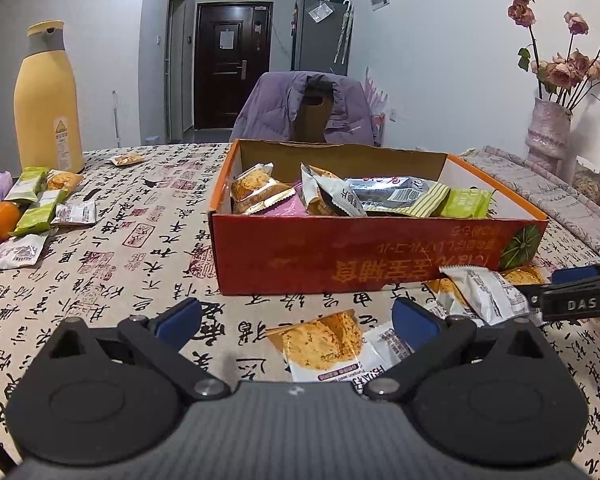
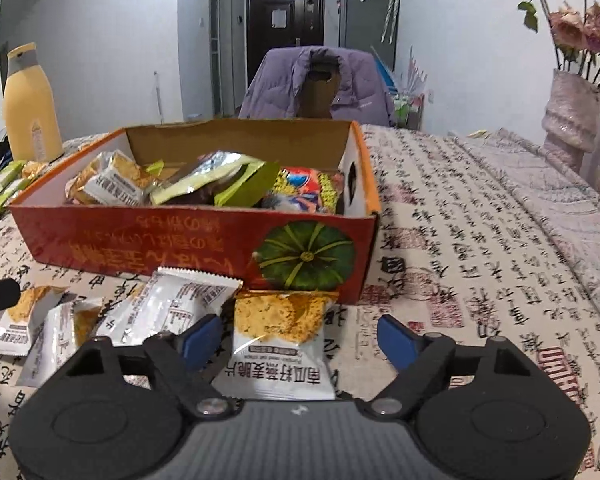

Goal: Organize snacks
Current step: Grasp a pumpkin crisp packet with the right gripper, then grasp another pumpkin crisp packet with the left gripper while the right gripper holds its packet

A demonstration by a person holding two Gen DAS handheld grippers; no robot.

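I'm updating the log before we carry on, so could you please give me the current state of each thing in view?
Left gripper: open, empty.
Right gripper: open, over a cracker packet, not gripping.
Cardboard box: open-topped, partly filled with snacks.
Loose packets: sealed, lying on the tablecloth.
Yellow bottle: upright, capped.
Door: closed.

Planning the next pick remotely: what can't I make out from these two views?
- Box floor: buried under packets in both views.
- Crisp packet lower edge: right wrist view, hidden behind the right gripper body.
- Packet between the open left gripper fingers: left wrist view, bottom cut off likewise.
- Oranges: cropped at the left edge.
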